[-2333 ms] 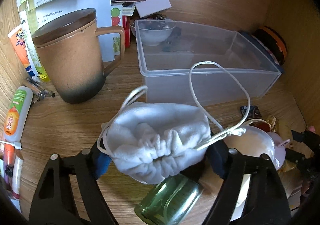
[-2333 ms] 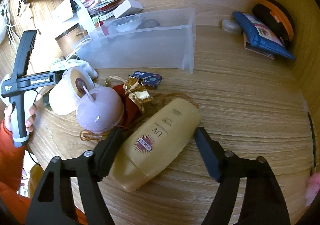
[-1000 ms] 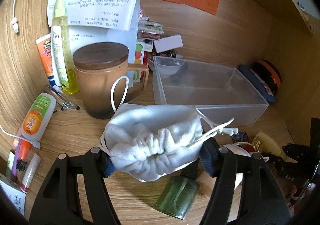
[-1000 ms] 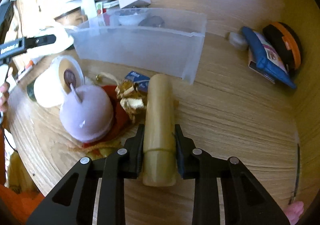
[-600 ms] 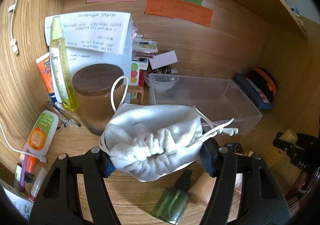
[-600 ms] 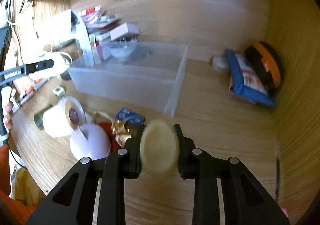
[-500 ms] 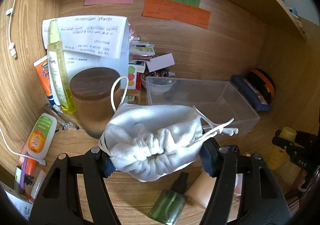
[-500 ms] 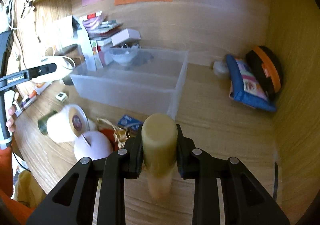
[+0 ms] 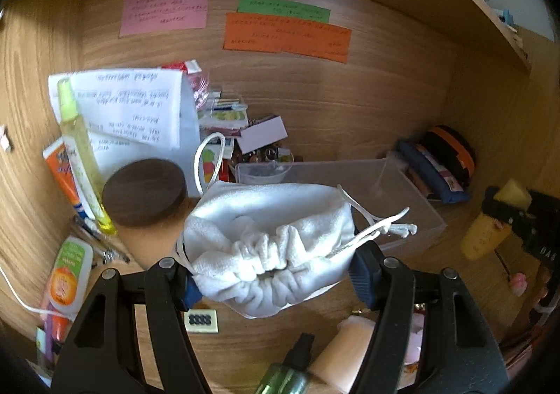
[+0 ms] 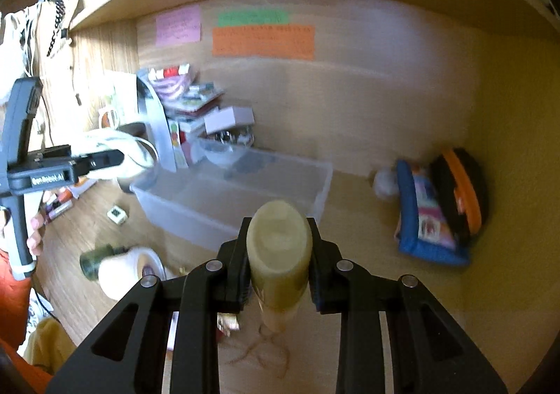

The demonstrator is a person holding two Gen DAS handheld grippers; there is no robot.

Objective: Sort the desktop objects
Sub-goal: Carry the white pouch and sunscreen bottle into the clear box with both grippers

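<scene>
A cluttered wooden desk sits under a shelf. The left gripper [image 9: 273, 268] is about half open, its two black fingers pressed against the sides of a white drawstring pouch [image 9: 269, 236], which it holds up above the desk. The pouch's gathered mouth faces the camera, and its white cords trail off to either side. Beyond the pouch sits a clear plastic bin [image 9: 395, 191], open at the top. To the left of the bin is a mug with a dark wooden lid [image 9: 145, 191], and beside that a tall yellow spray bottle [image 9: 82, 156]. The right gripper [image 10: 280, 264] is almost closed, clamped on a yellow sunscreen bottle [image 10: 280, 254], which hangs in the air in front of the bin with its broad end towards the camera. A blue pouch [image 10: 425, 219] leans against the right-hand wall. Pink, green and orange notes [image 9: 287, 33] are stuck on the back wall.
</scene>
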